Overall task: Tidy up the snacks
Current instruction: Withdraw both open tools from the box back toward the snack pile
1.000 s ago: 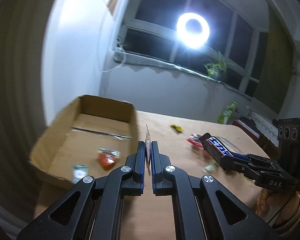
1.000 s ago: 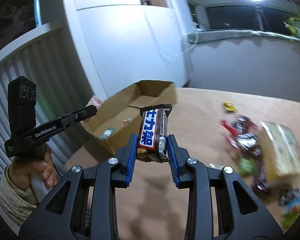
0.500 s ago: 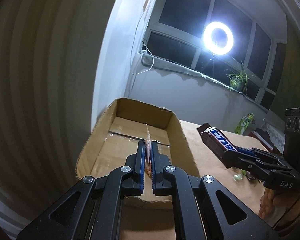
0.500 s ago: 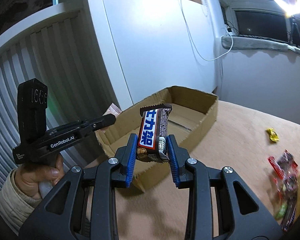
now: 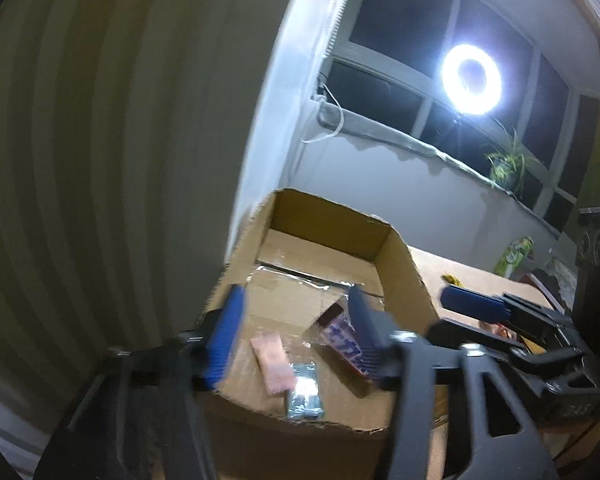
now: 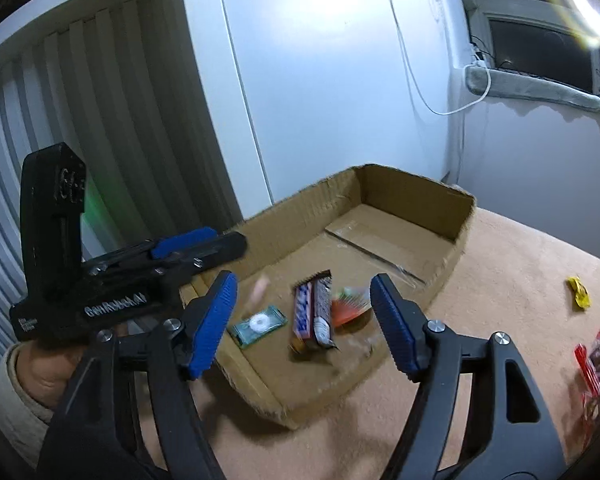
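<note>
- While both tools hang over the box (image 6: 456,236), their jaws are opening with nothing between the pads, a release made above the open top so the snacks land inside.
- Left tool (image 5: 296,332): jaws apart, empty; pink packet (image 5: 272,364) lies on the box floor under it.
- Right tool (image 6: 304,320): jaws apart, empty; bar (image 6: 314,312) rests in the box beside a green packet (image 6: 258,324) and a red one (image 6: 350,304).
- More snacks wait on the desk (image 6: 520,280): a yellow candy (image 6: 579,292) and a red pile (image 6: 594,364), well apart from the box. Judged: sorting partly done.
</note>
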`<state>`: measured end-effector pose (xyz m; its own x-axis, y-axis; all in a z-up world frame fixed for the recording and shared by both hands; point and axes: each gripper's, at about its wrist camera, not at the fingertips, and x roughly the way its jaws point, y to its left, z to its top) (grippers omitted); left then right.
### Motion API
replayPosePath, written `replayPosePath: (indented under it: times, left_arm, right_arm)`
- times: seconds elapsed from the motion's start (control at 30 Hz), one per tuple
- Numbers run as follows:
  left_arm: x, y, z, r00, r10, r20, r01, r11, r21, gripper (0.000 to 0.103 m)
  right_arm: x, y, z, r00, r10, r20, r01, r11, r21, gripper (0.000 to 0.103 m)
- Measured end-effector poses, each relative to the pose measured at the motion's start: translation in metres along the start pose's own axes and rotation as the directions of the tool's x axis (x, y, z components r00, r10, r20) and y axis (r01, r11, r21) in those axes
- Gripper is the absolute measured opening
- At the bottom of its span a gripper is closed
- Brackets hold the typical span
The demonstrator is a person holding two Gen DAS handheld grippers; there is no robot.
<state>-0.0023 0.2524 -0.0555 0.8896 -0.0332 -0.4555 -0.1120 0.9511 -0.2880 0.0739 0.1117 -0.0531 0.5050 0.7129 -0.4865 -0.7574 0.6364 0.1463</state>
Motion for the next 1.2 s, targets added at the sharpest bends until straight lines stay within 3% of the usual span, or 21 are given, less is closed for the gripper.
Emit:
replayPosePath:
  times: [0.33, 0.5, 1.2]
  left_arm:
    - [-0.023, 0.008, -0.008, 1.000, 0.006, 0.006, -0.006, 0.999, -0.039, 0.063]
    - [-0.033, 0.005, -0.007, 1.000, 0.017, 0.023, -0.016, 0.999, -0.034, 0.069]
    - [-0.038, -0.058, -0.012, 1.000, -0.027, -0.005, 0.028, 0.997, 0.073, 0.073]
  right_arm:
    - [-0.026, 0.006, -0.023, 0.995, -0.090, 0.037, 0.091, 0.996, -0.022, 0.079]
    - [-0.040, 0.004, -0.027, 0.995, -0.088, 0.053, 0.088, 0.996, 0.009, 0.082]
    - [-0.093, -0.019, -0.062, 0.986, -0.148, 0.073, 0.142, 0.986, 0.085, 0.083]
